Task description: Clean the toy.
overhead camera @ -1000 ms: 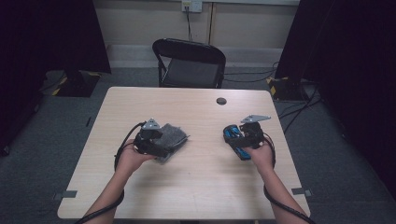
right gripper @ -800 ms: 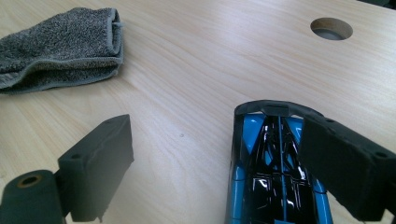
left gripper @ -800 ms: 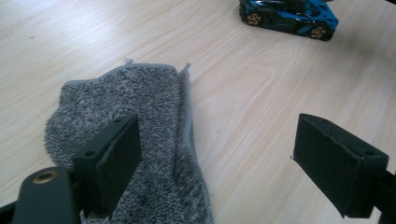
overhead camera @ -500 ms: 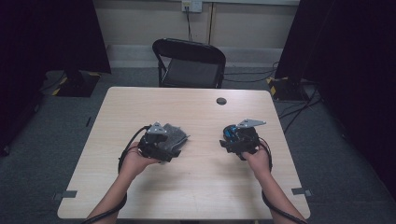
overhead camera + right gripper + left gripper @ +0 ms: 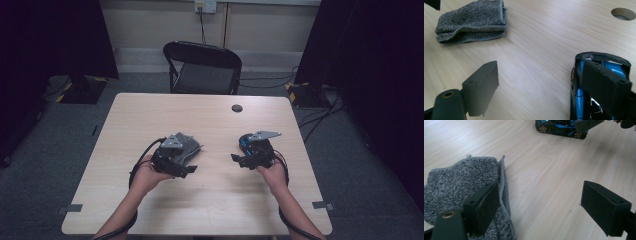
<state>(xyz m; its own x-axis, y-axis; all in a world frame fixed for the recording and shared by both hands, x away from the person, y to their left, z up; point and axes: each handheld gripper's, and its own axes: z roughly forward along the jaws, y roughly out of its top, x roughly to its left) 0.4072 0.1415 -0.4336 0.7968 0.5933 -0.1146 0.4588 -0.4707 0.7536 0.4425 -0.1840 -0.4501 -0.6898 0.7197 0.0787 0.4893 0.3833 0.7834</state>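
A folded grey towel (image 5: 194, 144) lies on the wooden table (image 5: 210, 210), and a blue and black toy car (image 5: 244, 142) sits to its right. My left gripper (image 5: 186, 161) hovers at the towel's near edge, pointing toward the car. In the left gripper view my left gripper (image 5: 544, 205) is open over bare wood, with the towel (image 5: 459, 182) by its left jaw and the car (image 5: 557, 127) far ahead. My right gripper (image 5: 238, 154) faces left; in the right gripper view my right gripper (image 5: 542, 85) is open, its right jaw partly covering the car (image 5: 577, 100). The towel (image 5: 472, 21) lies ahead.
A round cable hole (image 5: 237, 108) sits near the table's far edge, also seen as the hole (image 5: 622, 13) in the right gripper view. A black folding chair (image 5: 202, 67) stands beyond the table. Dark curtains hang at both sides.
My right gripper has shifted a little left and toward the person, beside the car. My left gripper has eased slightly right along the towel's near edge.
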